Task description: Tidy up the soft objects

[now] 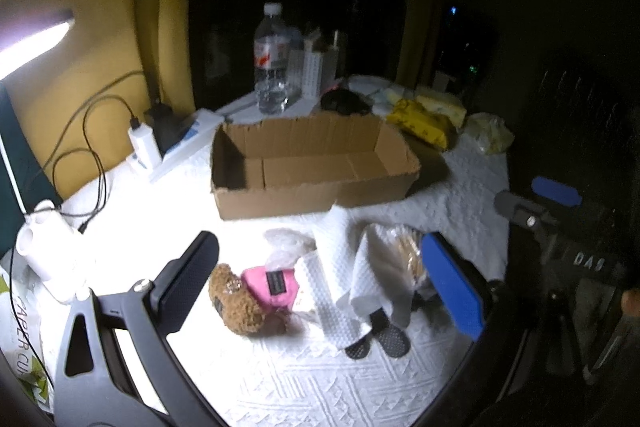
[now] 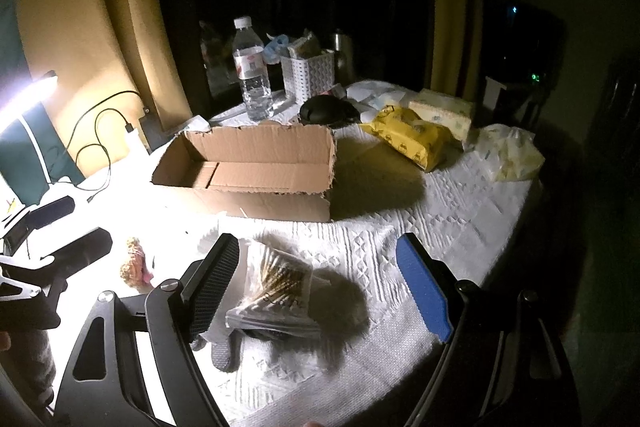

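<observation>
A small brown teddy bear in a pink outfit (image 1: 256, 293) lies on the white tablecloth between the fingers of my open left gripper (image 1: 320, 287). It shows in the right wrist view (image 2: 134, 263) at the left. A plastic-wrapped brown soft item with dark slippers under it (image 2: 276, 287) lies between the fingers of my open right gripper (image 2: 320, 287); it also shows in the left wrist view (image 1: 396, 263), partly covered by a paper towel (image 1: 340, 279). An open empty cardboard box (image 1: 312, 163) (image 2: 248, 167) stands beyond both.
A water bottle (image 2: 252, 71), a white basket (image 2: 308, 73), a dark object (image 2: 326, 109), yellow tissue packs (image 2: 412, 135) and a pale bag (image 2: 508, 151) stand behind the box. Chargers and cables (image 1: 144, 143) lie at the left. A lamp (image 1: 36, 43) glares.
</observation>
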Available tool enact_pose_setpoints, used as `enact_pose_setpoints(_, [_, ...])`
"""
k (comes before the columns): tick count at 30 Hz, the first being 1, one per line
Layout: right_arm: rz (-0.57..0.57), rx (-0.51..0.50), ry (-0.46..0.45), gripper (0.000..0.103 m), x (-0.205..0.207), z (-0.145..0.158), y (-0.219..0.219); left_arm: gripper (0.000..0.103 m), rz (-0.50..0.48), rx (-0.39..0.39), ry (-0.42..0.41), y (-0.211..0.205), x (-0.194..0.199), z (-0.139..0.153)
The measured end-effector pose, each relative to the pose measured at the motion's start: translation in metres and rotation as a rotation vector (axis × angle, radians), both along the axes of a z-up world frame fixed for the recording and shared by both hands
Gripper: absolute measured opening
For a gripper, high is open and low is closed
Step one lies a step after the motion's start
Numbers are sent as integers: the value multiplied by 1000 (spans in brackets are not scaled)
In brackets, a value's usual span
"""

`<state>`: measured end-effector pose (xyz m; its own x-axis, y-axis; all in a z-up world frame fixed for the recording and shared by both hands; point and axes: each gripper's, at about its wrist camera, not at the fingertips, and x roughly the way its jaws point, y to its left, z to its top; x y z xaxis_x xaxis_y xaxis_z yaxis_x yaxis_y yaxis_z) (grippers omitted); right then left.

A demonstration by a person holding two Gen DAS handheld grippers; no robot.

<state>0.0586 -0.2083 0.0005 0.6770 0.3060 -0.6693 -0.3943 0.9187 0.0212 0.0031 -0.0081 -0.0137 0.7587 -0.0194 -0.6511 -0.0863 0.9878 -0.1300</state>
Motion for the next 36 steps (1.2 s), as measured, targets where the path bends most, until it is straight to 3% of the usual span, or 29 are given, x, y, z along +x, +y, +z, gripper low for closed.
enact_pose_setpoints(15, [74,40,109,82,33,-51,-17,101,47,4,113,17,14,-54])
enact_pose_setpoints(26, [167,103,243,81,50,-90,10,101,-38,54,109,-15,23,-52])
enact_pose_setpoints(28, [179,106,257,81,51,-95,16,90,-48,53,121,-19,26,-54])
enact_pose_setpoints(32, [205,100,292,81,52,-106,23,88,-51,60,141,-25,30,-58])
enact_pose_setpoints(33, [212,107,307,79,53,-109,23,88,-52,61,141,-27,30,-58])
enact_pose_setpoints(34, [216,118,319,69,54,-111,23,88,-54,65,138,-29,30,-56])
enact_pose_setpoints(35, [225,137,334,51,55,-113,22,88,-56,67,134,-30,28,-55])
enact_pose_setpoints(36, [232,149,341,49,56,-114,21,88,-65,69,124,-33,27,-52])
